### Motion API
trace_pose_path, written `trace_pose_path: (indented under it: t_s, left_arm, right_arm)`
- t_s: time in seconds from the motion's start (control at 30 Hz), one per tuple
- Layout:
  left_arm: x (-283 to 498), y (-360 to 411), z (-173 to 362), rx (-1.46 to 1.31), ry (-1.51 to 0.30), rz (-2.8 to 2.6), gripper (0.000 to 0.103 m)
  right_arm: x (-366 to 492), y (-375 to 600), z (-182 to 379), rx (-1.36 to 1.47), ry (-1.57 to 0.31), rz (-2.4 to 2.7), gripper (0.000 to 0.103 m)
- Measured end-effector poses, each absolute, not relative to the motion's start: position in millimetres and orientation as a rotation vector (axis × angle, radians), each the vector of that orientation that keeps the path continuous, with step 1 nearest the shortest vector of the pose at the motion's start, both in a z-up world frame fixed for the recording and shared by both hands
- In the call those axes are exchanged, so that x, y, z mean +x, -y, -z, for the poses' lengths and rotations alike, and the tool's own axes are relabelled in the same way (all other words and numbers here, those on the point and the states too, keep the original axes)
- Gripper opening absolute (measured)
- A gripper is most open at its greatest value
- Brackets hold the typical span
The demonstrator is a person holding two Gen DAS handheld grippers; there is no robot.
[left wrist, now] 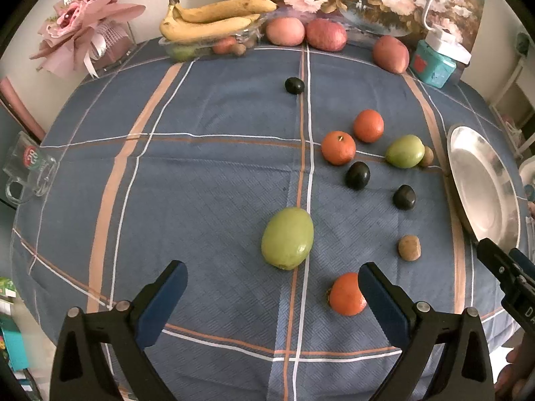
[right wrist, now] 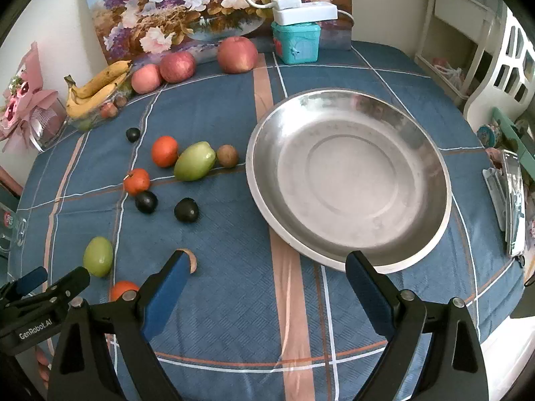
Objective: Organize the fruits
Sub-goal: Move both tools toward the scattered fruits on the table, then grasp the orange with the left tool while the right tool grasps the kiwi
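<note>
Steel plate near table edge | both hand-held grippers wide open, holding nothing

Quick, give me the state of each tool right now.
Left tool: open, holding nothing.
Right tool: open, holding nothing.

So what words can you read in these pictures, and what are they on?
"GenRobot.AI" on the left gripper, seen from the right wrist.
"DA", cut off at the edge, on the right gripper.
Round red-green logo on the glass mug: too blurred.
Teal box: nothing readable.
</note>
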State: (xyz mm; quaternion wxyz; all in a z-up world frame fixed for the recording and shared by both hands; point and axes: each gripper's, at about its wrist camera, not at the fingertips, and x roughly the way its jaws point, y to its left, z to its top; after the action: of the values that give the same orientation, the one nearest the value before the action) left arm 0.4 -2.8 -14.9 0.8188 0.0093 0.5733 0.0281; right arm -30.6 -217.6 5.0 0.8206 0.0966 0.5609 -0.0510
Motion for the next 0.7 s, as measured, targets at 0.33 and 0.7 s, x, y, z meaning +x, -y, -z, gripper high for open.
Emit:
trace_pose_path:
  t_s: [0.33,0.7]
  left_arm:
    - [1.0,3.6,18.4,-0.022,-1.223,-0.013,0.103]
    - [-1.9,17.6,31.7,-0.093,-1.329,0.108,0.091]
  right_arm:
    - [-28.8,216.5,-0.1,0.179,-1.182,0.121,0.094]
    - [-24.1,193.1,1.3,0.178,-1.162,0.000,0.094]
